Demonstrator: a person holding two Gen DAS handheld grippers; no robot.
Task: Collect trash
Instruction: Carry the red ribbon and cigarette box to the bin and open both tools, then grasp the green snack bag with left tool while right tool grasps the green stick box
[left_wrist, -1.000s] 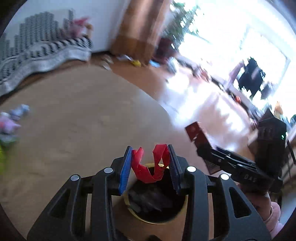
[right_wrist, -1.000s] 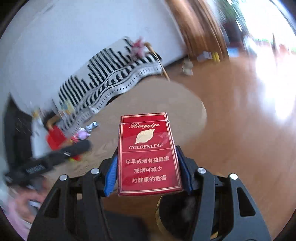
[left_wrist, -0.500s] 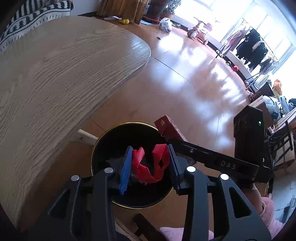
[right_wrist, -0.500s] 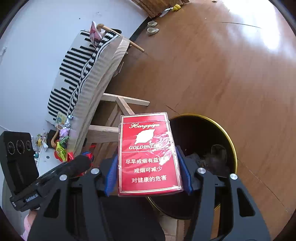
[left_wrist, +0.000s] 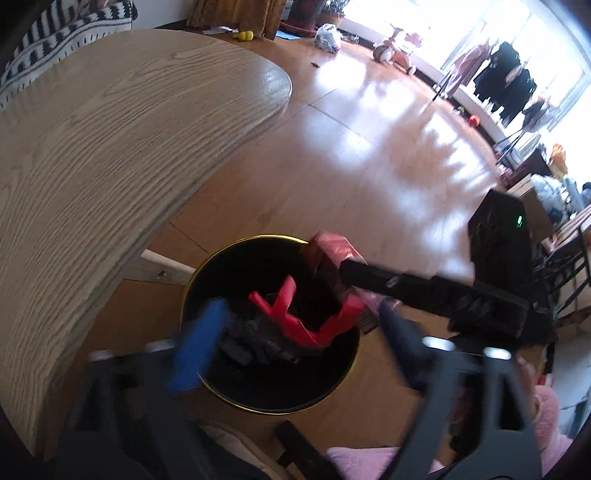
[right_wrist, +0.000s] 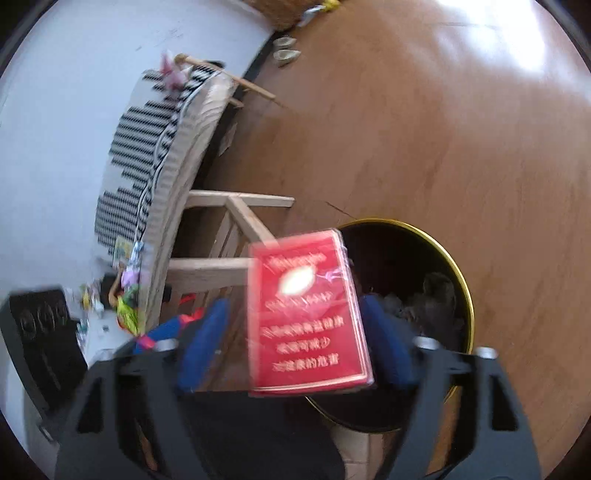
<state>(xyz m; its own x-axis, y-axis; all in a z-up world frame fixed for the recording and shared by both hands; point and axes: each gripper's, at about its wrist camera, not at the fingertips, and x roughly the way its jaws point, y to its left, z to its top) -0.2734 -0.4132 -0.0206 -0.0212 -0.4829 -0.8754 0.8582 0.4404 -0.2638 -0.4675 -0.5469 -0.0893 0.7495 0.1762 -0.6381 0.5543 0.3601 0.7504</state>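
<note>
- 2 pieces dropping at once, release step under way.
- Left gripper (left_wrist: 295, 343) just sprung wide; red wrapper (left_wrist: 295, 317) loose over black bin (left_wrist: 258, 408).
- Right gripper (right_wrist: 295, 343) just opened; red cigarette pack (right_wrist: 308, 314) slipping free above bin rim.
- Next, likely: lift both clear, fetch remaining table litter.

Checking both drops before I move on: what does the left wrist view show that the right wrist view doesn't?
Left wrist only: the red strip loose over the bin, clear of the open left hand-held gripper, whose jaws have just been opening.

Right wrist only: the red pack's printed face, with gaps to both blue pads of the right hand-held gripper, which has also just been opening.

Both: the gold-rimmed bin, dark trash inside, the pack at its rim, the wooden table.
</note>
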